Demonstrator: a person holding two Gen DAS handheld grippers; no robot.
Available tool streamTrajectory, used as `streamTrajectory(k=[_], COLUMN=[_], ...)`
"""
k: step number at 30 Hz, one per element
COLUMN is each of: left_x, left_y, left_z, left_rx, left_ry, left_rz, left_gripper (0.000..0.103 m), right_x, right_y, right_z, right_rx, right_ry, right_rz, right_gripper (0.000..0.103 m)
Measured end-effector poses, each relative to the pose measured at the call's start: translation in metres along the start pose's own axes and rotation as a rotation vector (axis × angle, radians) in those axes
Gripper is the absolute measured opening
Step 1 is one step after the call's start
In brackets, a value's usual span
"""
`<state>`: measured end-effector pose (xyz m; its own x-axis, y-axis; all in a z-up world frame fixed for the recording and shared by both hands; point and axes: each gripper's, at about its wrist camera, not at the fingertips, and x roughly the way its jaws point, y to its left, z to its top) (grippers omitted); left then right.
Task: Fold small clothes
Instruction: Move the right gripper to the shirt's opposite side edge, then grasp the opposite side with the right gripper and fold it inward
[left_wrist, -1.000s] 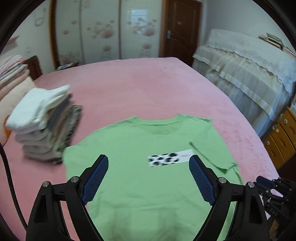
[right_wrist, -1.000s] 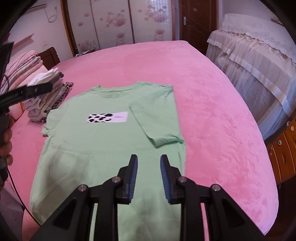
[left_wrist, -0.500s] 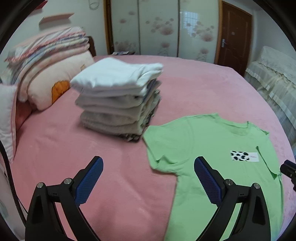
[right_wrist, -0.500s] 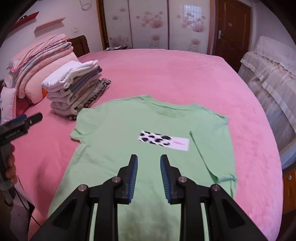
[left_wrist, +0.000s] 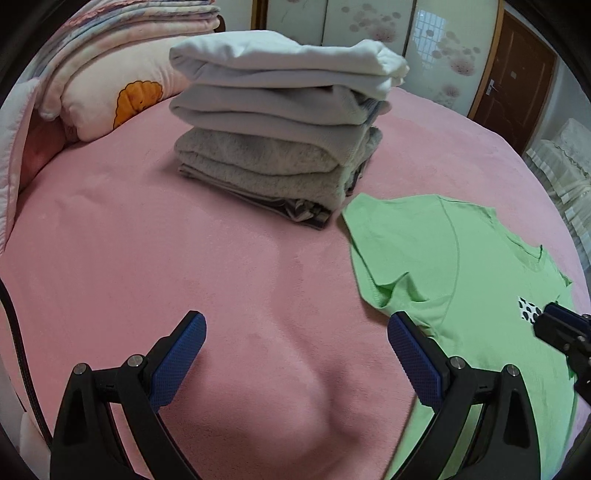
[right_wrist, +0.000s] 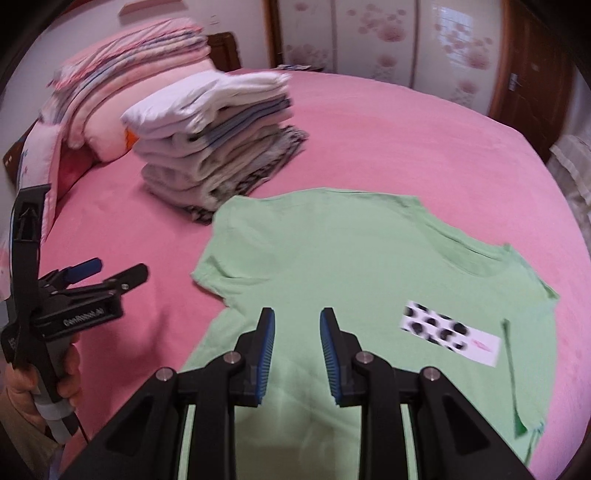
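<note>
Green T-shirt (right_wrist: 369, 258) lies flat, front up, on the pink bed (right_wrist: 406, 129), and we see its spotted black-and-white chest label (right_wrist: 448, 334) toward the right side of the right wrist view. One sleeve is folded in over the body on that side; the other sleeve (left_wrist: 384, 258) lies spread toward the stack of folded clothes (left_wrist: 280, 122), its tip just beside the bottom of the stack. That sleeve shows a few raised wrinkles near its hem in the left wrist view.

We find the left gripper (left_wrist: 295, 354) with its blue-padded fingers spread wide and nothing between them. It is over bare pink bedding just beside the sleeve; its right finger (left_wrist: 413, 354) overlaps the shirt's edge in the left wrist view, though we cannot tell whether it touches the cloth. In the right wrist view the same gripper appears at the left edge, held by a hand (right_wrist: 22, 373), well apart from the shirt's body.

We see the right gripper (right_wrist: 297, 347) over the lower middle of the shirt, its two pads parted by a narrow gap, with no cloth caught between them.

Behind the stack, a pillow with an orange print (left_wrist: 110, 92) and folded striped bedding (right_wrist: 129, 62) rest at the head of the bed.
</note>
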<state>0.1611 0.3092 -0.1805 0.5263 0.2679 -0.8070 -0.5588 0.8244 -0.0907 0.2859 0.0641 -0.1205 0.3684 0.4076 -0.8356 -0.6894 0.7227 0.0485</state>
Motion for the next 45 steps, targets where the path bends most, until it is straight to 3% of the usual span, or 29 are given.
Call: streamTrajectory(k=[5,11,16,18,19,22,26,29,32,33,35,38,41,45], left_x=[0.005,0.012,0.016,0.017,0.017,0.015,0.011,0.011,0.013,0.015,0.018,0.020,0.015,0.016], left_y=[0.021,0.047,0.059,0.058,0.056,0.047,0.022,-0.001,-0.026,-0.038,-0.060,-0.086,-0.102,-0.108], left_z=[0.000,-0.003,-0.007,-0.007,-0.006,-0.005,-0.007,-0.011,-0.015,-0.018,-0.023,-0.029,-0.032,-0.034], left_rx=[-0.053,-0.120,-0.169,-0.174,-0.172,-0.150,-0.082,-0.020,0.052,0.085,0.154,0.225,0.261,0.257], left_ry=[0.005,0.029,0.048,0.050,0.049,0.044,0.034,0.032,0.044,0.051,0.059,0.059,0.054,0.067], left_rz=[0.014,0.024,0.010,0.005,0.004,-0.004,-0.025,-0.051,-0.081,-0.091,-0.096,-0.098,-0.120,-0.150], left_gripper=[0.098,0.098,0.098,0.098,0.098,0.098,0.098,0.098,0.098,0.098,0.098,0.098,0.098,0.098], right_x=[0.042,0.087,0.119,0.127,0.127,0.114,0.074,0.051,0.046,0.048,0.051,0.038,0.018,0.011], right_y=[0.044,0.088,0.099,0.099,0.098,0.085,0.041,-0.004,-0.044,-0.055,-0.072,-0.085,-0.081,-0.064], right_z=[0.012,0.021,0.027,0.028,0.029,0.031,0.025,-0.001,-0.031,-0.042,-0.058,-0.068,-0.056,-0.014], right_rx=[-0.096,-0.211,-0.268,-0.267,-0.259,-0.185,0.030,0.213,0.340,0.363,0.404,0.394,0.286,0.101], right_ry=[0.036,0.070,0.117,0.137,0.147,0.101,-0.010,-0.042,0.004,0.056,0.133,0.143,0.092,0.035], right_rz=[0.049,0.048,-0.024,-0.027,-0.017,0.000,0.039,0.022,-0.008,-0.010,0.000,-0.034,-0.082,-0.016], right_gripper=[0.037,0.038,0.036,0.020,0.004,0.004,0.004,0.004,0.007,0.008,0.018,0.020,0.025,0.025])
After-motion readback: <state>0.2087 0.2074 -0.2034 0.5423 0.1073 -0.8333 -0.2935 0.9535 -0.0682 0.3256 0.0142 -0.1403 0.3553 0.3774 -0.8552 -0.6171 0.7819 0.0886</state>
